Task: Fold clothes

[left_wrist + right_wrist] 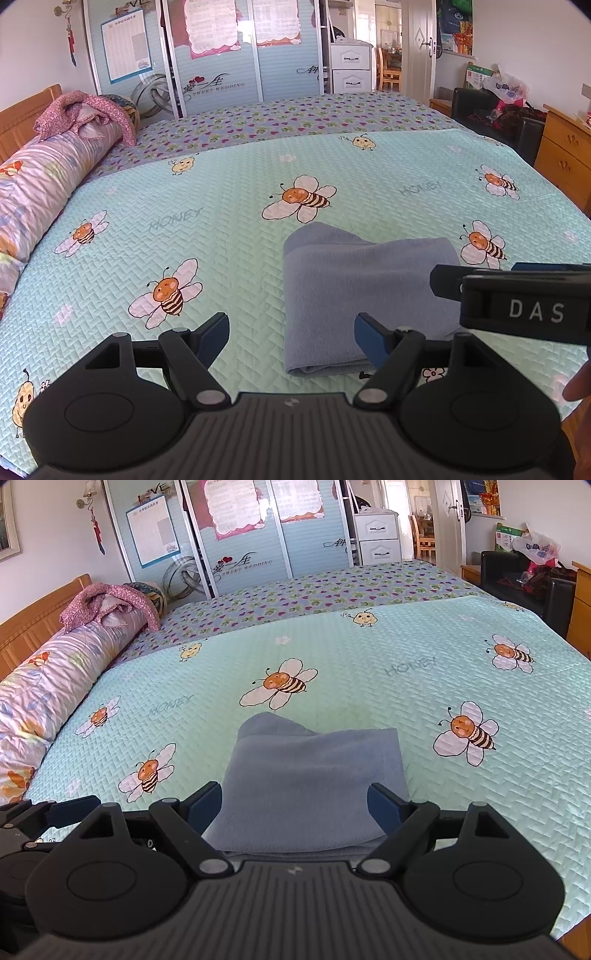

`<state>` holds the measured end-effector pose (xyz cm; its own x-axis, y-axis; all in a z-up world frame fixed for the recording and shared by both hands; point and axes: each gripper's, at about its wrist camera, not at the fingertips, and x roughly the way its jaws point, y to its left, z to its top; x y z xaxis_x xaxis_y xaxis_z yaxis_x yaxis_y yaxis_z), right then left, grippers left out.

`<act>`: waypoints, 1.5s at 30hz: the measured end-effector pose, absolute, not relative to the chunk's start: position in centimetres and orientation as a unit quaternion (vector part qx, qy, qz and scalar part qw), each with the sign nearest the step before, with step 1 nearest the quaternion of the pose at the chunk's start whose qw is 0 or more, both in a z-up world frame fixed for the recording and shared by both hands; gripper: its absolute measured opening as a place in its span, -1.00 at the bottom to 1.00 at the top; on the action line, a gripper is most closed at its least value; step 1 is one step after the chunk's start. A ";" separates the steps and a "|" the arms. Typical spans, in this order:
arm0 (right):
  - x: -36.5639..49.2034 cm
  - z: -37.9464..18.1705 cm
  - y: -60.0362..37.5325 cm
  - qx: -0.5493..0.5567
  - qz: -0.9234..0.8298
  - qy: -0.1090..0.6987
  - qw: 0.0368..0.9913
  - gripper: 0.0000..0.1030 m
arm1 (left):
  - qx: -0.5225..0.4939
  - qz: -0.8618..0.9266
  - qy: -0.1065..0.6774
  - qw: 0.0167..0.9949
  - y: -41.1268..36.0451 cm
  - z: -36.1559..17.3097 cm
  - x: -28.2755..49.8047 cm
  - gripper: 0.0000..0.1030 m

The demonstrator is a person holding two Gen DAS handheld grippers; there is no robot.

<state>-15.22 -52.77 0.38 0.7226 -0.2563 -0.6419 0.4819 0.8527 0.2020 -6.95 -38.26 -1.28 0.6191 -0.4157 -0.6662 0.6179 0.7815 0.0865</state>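
Apparently the fold is complete or nearly so: the blue garment (314, 779) lies as a compact layered rectangle on the bed (369, 657), near its front edge. Both tools are empty, jaws apart: the left hand-held gripper (291, 341) beside the garment, the right hand-held gripper (295, 805) above it. Only the left view shows the garment's stacked left edge; the right view shows its far corner bulging unevenly.
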 end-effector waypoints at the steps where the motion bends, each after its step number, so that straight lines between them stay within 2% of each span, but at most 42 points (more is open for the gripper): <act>1: -15.2 0.4 -52.8 0.180 -0.202 0.313 0.910 0.68 | 0.156 -0.291 0.325 0.886 -38.2 -1.3 -7.0 0.50; 29: -14.7 0.2 -52.4 0.176 -0.203 0.321 0.908 0.68 | 0.157 -0.291 0.330 0.884 -38.3 -1.5 -6.8 0.50; 37: -15.0 -1.6 -53.3 0.193 -0.192 0.328 0.905 0.68 | 0.126 -0.304 0.374 0.867 -37.4 -3.1 -4.4 0.50; 40: -16.1 -3.1 -55.7 0.250 -0.163 0.322 0.898 0.68 | 0.076 -0.311 0.409 0.855 -35.6 -4.0 -1.7 0.50; 45: -19.7 -9.3 -63.6 0.473 -0.093 0.274 0.832 0.68 | -0.033 -0.348 0.479 0.805 -33.1 -6.8 3.8 0.50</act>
